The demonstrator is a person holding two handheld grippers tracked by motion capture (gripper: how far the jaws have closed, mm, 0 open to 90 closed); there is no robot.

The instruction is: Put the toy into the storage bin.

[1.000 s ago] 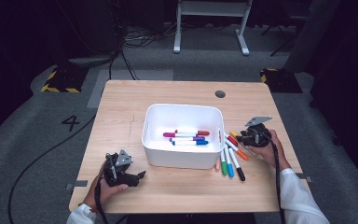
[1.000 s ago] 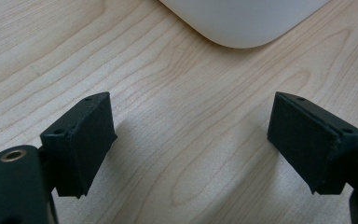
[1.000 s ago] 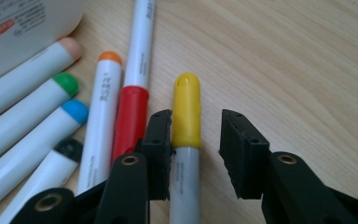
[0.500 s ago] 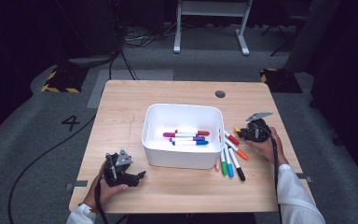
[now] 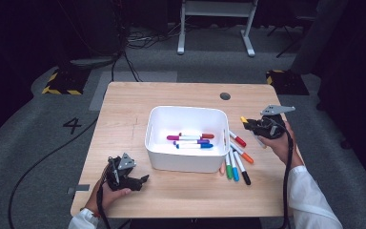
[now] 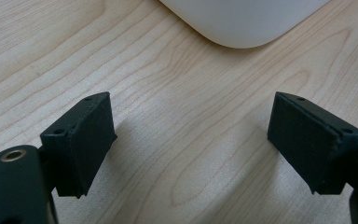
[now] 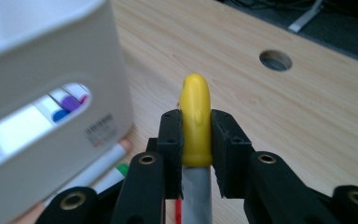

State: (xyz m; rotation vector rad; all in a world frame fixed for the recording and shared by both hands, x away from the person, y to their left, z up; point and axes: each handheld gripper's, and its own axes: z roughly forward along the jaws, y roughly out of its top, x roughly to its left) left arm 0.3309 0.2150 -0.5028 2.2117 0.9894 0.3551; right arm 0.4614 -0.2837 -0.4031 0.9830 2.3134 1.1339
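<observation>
Between the right gripper's [image 7: 196, 135] black jaws: smooth, round-capped yellow marker [image 7: 196, 121].

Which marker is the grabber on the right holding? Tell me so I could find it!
Find the white bin in the middle of the table. Just to its right, the right gripper is raised above the loose markers lying on the wood. Its jaws are shut on the yellow marker, the only one with a yellow cap and the only one off the table.
</observation>
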